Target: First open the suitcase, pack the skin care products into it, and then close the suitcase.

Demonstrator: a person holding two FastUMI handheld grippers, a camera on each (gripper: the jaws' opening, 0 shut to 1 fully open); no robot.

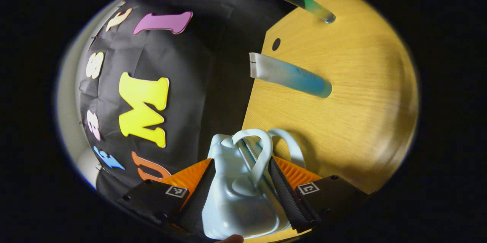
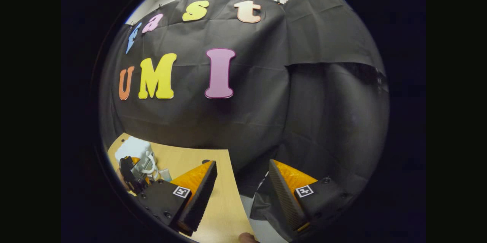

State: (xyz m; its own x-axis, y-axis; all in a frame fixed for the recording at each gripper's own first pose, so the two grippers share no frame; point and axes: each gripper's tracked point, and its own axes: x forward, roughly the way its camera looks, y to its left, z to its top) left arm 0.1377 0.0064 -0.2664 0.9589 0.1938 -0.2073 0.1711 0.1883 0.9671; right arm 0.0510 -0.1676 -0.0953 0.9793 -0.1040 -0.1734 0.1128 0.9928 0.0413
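Observation:
A small pale suitcase (image 1: 232, 201) with two looped handles (image 1: 262, 148) lies between the fingers of my left gripper (image 1: 241, 161), which is shut on its sides near the handles. Beyond it, two skin care tubes lie on the wooden table (image 1: 354, 83): a white-to-blue tube (image 1: 291, 76) in the middle and a teal tube (image 1: 300, 1) farther off at the table's edge. My right gripper (image 2: 242, 165) hangs open over the table's corner with nothing between its fingers. In the right gripper view, the suitcase (image 2: 133, 150) and the other gripper (image 2: 131, 176) sit at the lower left.
The table's edge (image 1: 253, 102) runs just left of the tubes, with the black cloth wall behind it. A small dark hole (image 1: 276, 44) marks the tabletop near the white-to-blue tube. A fingertip (image 1: 230, 238) shows at the bottom of the left gripper view.

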